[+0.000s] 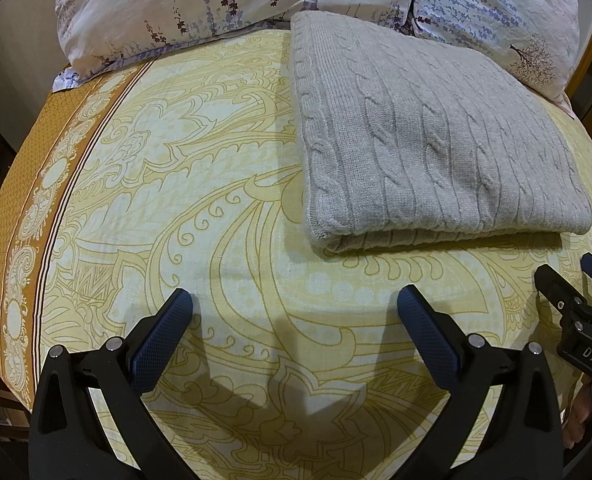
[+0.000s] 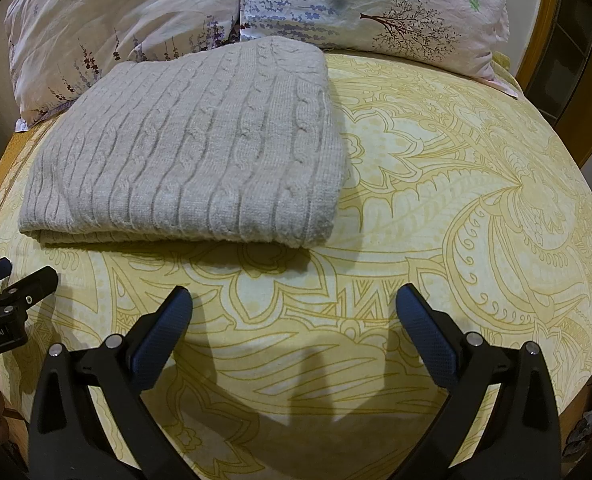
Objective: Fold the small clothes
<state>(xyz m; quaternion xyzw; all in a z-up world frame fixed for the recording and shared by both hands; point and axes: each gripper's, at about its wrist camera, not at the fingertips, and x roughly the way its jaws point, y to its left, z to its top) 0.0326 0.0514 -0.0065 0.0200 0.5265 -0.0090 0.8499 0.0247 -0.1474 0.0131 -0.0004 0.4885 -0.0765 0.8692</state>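
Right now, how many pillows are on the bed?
2. One white flower-print pillow lies at the head of the bed behind the folded grey cable-knit sweater; the other sits beside it, rightward. More may hide outside view.

The folded sweater (image 1: pixel 424 136) lies on the bedsheet (image 1: pixel 200 208) — pillows (image 1: pixel 200 4) behind it, touching its far edge.

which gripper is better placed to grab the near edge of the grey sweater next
Roughly even, slight edge to the left hand-held gripper: the grey sweater's near-left corner sits just ahead of its open jaws. The right hand-held gripper, also open, has the near-right corner just ahead and to its left. Neither touches the knit.
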